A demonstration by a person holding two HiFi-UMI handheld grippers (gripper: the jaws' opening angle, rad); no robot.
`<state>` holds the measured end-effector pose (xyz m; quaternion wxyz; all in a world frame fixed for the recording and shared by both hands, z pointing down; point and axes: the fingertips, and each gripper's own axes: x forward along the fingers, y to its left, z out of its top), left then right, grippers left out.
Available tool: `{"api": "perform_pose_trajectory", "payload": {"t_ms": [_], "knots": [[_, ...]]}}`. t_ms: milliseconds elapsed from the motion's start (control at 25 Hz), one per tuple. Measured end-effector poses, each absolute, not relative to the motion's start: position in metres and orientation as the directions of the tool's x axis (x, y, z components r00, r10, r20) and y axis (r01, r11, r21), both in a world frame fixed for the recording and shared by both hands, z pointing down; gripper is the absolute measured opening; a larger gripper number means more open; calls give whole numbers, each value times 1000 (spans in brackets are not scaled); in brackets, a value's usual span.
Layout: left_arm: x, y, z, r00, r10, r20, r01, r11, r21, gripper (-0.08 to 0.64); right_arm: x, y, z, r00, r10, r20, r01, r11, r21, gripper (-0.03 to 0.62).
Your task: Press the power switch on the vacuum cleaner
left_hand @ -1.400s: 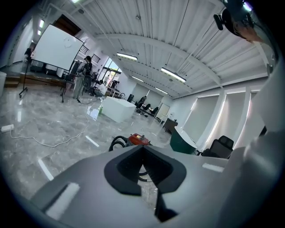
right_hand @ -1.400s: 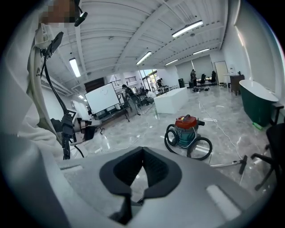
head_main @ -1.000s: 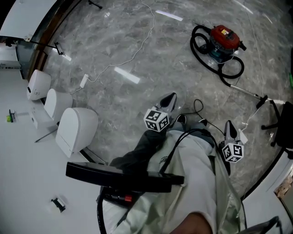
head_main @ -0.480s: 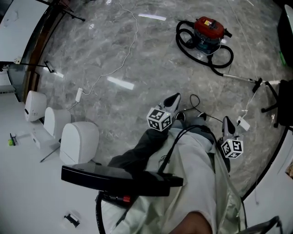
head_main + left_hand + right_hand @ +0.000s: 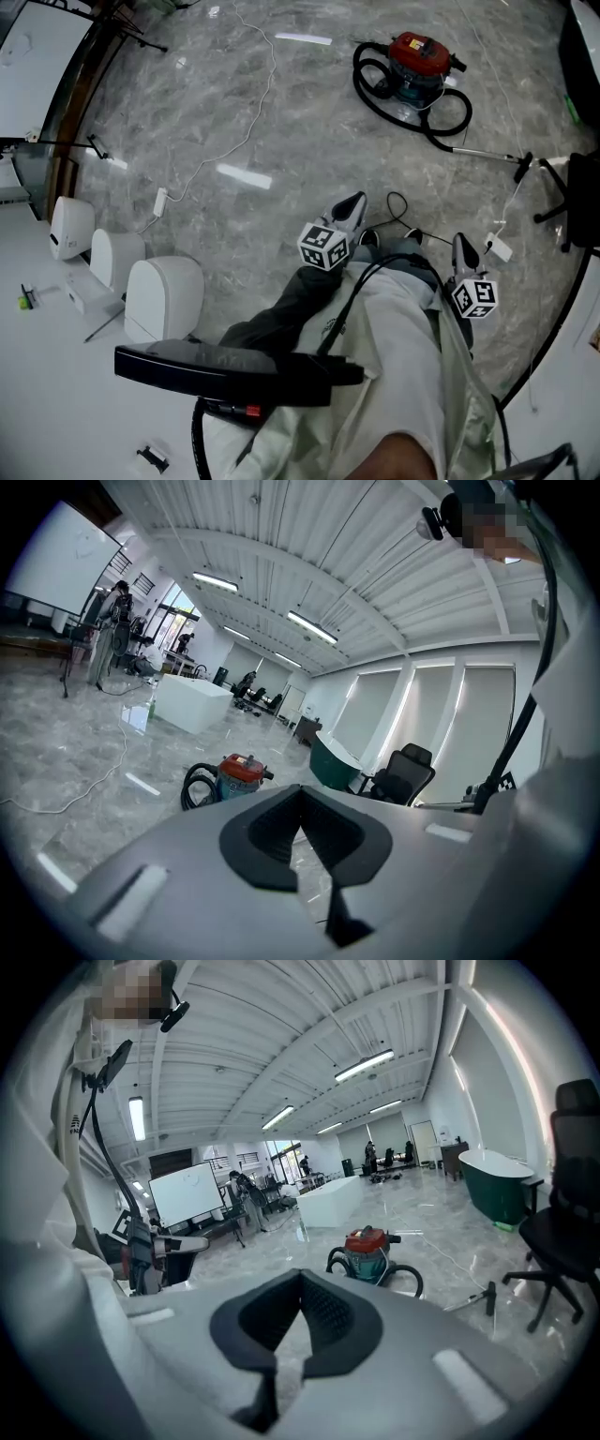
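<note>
The drum-shaped vacuum cleaner [image 5: 417, 58], red-lidded over a teal body, sits far off on the glossy grey marble floor [image 5: 234, 112]; the near left gripper [image 5: 352, 202] and right gripper [image 5: 458, 247] have their ribbed black jaws pressed together, empty.

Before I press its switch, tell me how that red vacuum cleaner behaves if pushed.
The vacuum cleaner is a squat drum, so it probably won't tip. On the glossy floor it may slide. Its black hose, looped loosely around it, looks floppy and would likely drag.
</note>
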<state>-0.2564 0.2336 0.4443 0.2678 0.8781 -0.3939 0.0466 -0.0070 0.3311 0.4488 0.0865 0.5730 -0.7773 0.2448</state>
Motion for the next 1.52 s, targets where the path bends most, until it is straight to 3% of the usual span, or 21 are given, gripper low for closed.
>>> {"api": "perform_pose_trajectory", "payload": {"t_ms": [280, 840, 1520], "knots": [[-260, 243, 449, 683, -663, 307, -719, -533, 446, 0, -17, 335, 448, -354, -831, 430, -929, 257, -267, 0], [-226, 251, 460, 753, -574, 322, -654, -601, 460, 0, 5, 363, 451, -258, -867, 427, -950, 149, -273, 0], [-273, 243, 468, 668, -666, 332, -728, -493, 477, 0, -26, 333, 455, -369, -811, 453, -926, 280, -253, 0]]}}
